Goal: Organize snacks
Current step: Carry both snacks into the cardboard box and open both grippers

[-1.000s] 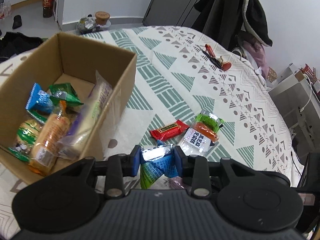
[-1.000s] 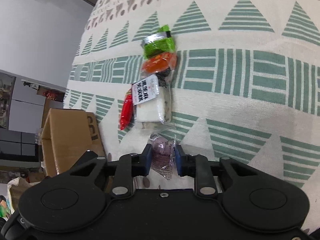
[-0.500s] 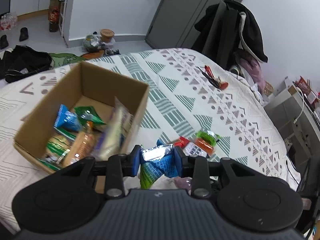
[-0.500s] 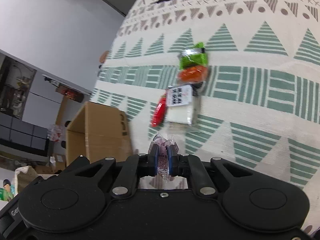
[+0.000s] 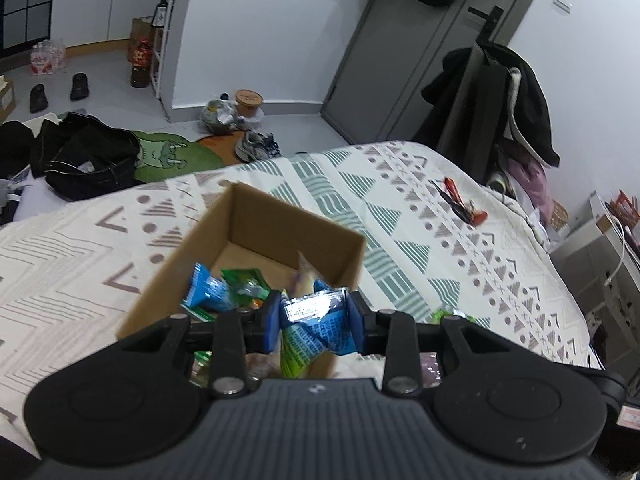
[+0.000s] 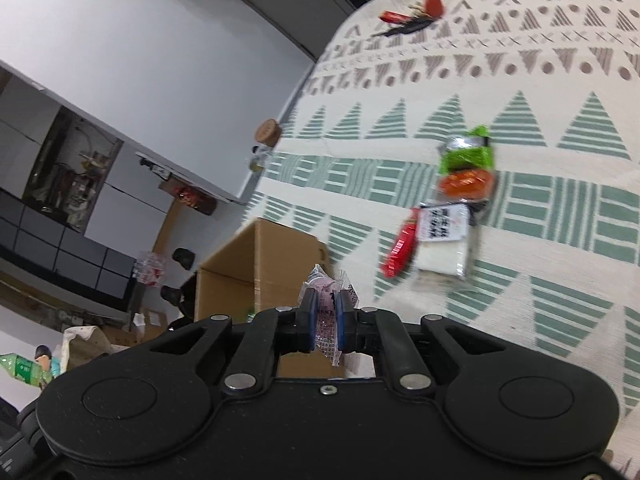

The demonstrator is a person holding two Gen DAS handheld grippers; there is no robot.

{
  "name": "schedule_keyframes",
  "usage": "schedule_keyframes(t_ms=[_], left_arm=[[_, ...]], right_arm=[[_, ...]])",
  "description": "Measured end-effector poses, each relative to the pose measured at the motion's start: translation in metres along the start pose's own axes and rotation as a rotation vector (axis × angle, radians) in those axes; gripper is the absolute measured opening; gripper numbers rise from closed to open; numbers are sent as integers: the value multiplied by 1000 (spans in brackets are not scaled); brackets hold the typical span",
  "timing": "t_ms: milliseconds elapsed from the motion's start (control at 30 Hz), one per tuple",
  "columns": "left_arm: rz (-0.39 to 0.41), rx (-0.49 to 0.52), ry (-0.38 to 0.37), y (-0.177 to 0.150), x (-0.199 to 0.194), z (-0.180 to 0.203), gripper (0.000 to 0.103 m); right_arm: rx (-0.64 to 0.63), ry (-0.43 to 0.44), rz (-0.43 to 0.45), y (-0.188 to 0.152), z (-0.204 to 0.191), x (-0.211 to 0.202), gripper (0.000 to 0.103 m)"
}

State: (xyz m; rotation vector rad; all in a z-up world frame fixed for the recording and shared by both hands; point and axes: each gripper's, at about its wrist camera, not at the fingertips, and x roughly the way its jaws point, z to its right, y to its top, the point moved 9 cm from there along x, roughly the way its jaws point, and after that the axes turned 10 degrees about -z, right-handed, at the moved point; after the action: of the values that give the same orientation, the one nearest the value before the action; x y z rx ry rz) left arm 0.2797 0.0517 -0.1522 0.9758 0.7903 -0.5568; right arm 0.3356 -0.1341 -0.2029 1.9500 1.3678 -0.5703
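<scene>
My left gripper point(image 5: 314, 320) is shut on a blue and green snack packet point(image 5: 316, 330), held above the near right corner of an open cardboard box point(image 5: 256, 220). Several packets lie in the box, among them a blue one point(image 5: 208, 292) and a green one point(image 5: 244, 284). My right gripper point(image 6: 325, 320) is shut on a small clear packet with a pink sweet point(image 6: 326, 300), raised above the bed to the right of the cardboard box point(image 6: 256, 264). On the patterned bedspread point(image 6: 560, 208) lie a red bar point(image 6: 400, 248), a clear packet with white filling point(image 6: 442, 248) and a green and orange packet point(image 6: 466, 168).
A red tool with keys point(image 5: 460, 202) lies on the far side of the bed. Dark coats point(image 5: 504, 92) hang on a stand at the bed's right. Bags, shoes and a green rug point(image 5: 168, 156) cover the floor beyond the bed's edge. A white shelf point(image 5: 600, 240) stands at the right.
Both grippers rose with their packets. The left one moved from beside the box to over its corner. The right gripper closed fully on the pink sweet packet and lifted it off the bedspread.
</scene>
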Motion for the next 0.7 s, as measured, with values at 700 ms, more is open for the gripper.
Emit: schedule_keyframes(t_ms=[700], left_arm=[[-11,-73,-10,25,9,-62,34]], right_arm=[[-156,104,-80,-21,-74,28,10]])
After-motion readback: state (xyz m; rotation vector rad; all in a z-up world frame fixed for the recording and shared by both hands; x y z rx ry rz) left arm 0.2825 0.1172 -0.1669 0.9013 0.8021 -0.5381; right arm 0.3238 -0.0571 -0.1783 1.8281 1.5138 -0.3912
